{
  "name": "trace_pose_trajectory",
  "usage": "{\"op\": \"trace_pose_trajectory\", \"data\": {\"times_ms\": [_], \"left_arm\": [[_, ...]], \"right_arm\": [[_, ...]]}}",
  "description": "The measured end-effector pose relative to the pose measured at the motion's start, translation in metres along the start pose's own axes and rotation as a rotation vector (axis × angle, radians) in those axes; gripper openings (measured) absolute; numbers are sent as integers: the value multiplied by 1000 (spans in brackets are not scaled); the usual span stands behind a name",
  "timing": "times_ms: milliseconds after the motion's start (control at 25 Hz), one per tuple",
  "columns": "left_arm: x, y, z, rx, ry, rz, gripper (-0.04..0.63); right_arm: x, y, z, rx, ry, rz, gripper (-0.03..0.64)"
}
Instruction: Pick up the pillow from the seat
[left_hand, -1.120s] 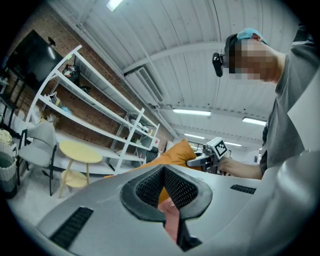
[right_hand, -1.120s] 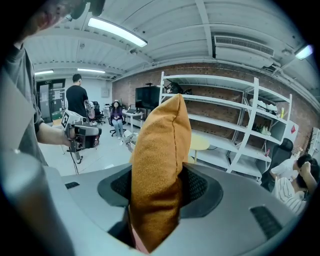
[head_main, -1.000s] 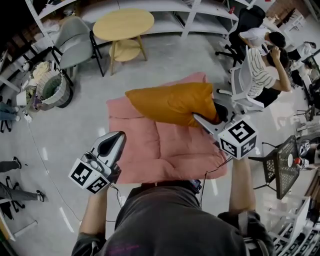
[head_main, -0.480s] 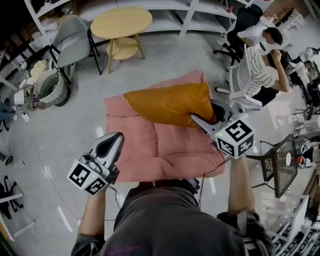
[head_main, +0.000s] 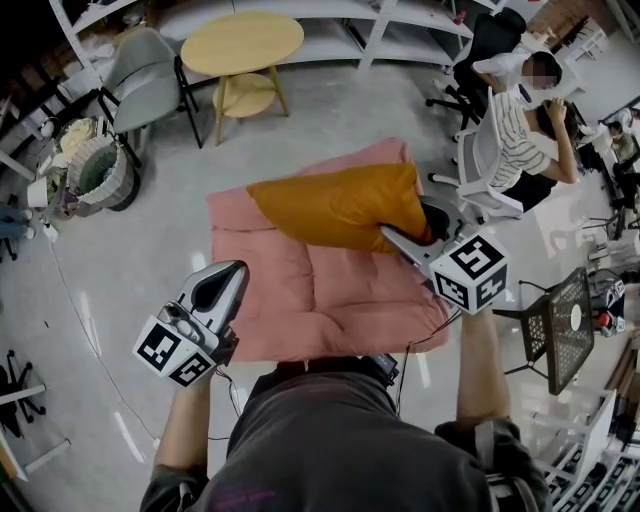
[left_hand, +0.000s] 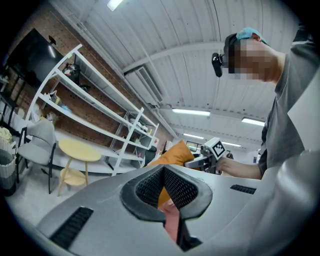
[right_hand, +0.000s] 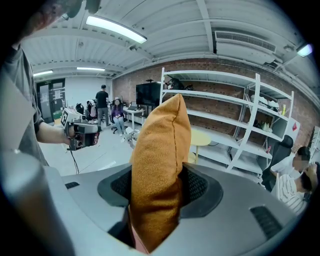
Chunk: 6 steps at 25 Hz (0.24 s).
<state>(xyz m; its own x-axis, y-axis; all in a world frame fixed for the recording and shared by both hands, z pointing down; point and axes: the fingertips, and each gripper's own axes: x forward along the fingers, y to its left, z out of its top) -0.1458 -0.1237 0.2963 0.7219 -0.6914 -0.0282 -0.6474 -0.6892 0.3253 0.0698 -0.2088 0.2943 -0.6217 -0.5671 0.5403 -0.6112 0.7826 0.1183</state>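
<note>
Item: orange pillow (head_main: 340, 205), pinched at its near right corner between the pads of the right tongs (head_main: 410, 238), which are spread only as far as the stuffing allows. In the right gripper view the pillow stands edge-on, reaching up and away from the tongs. It extends ahead and to the left of the right tongs, above the far half of the pink padded seat (head_main: 300, 290). Whether it still touches the seat cannot be told. Left tongs (head_main: 228, 275): pressed together, empty, held near the seat's near left corner and well apart from the pillow. Surroundings: a grey chair (head_main: 145, 70) far ahead of the left tongs; a seated person in a striped top (head_main: 525, 145) beyond the right tongs.
</note>
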Motion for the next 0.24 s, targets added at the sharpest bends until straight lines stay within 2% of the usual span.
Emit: {"op": "trace_pose_trajectory", "data": {"times_ms": [240], "left_arm": [[3, 3, -1, -1, 3, 0, 11]], "right_arm": [[4, -3, -2, 4, 7, 5, 239]]}}
